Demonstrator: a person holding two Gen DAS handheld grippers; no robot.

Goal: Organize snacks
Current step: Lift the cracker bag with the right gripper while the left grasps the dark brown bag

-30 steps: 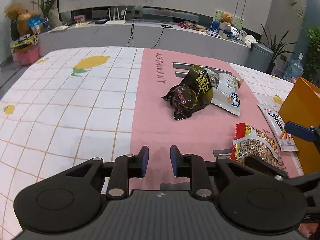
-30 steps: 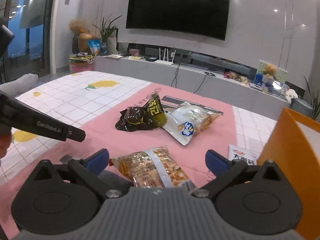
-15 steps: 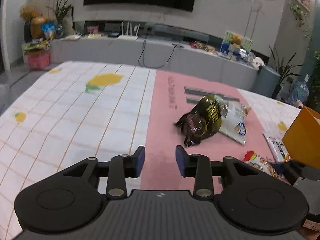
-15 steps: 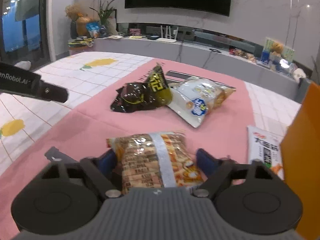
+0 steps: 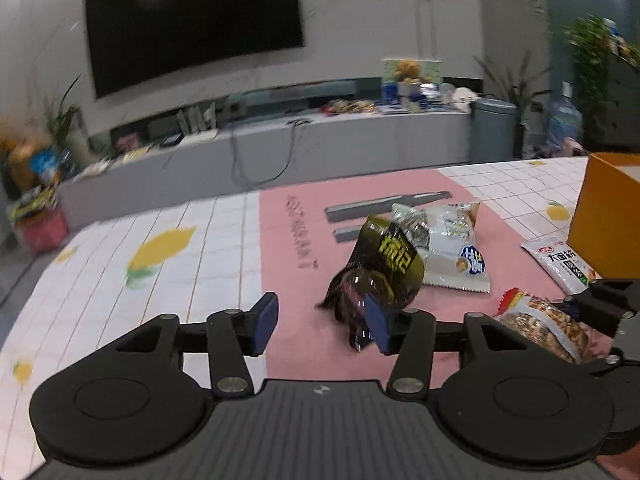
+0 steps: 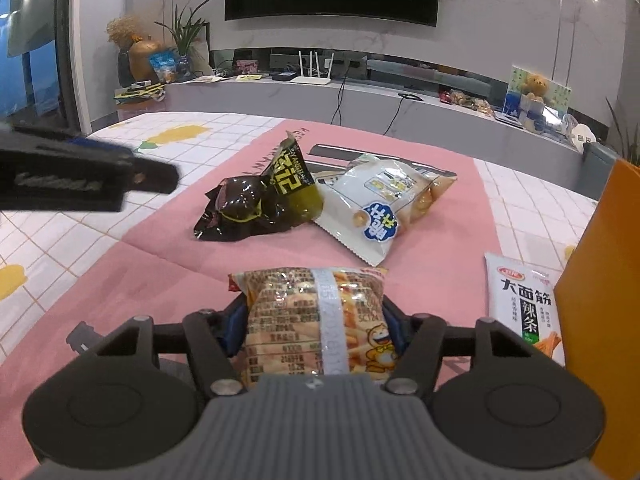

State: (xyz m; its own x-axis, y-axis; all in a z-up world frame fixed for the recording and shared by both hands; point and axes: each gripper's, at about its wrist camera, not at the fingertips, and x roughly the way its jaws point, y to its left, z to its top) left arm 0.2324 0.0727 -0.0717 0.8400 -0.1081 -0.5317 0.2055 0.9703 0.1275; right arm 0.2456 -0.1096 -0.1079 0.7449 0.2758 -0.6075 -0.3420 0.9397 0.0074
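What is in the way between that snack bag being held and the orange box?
Nothing visible. The right hand-held gripper is shut on the cracker bag, and the orange box stands to its right. Only the white spicy-strip packet lies flat on the cloth between them, low enough to pass over.

The left hand-held gripper (image 5: 320, 322) hangs level with its blue-padded fingers (image 5: 266, 320) spread apart and empty; the right hand-held gripper (image 6: 314, 326) has its fingers closed against a packet's sides
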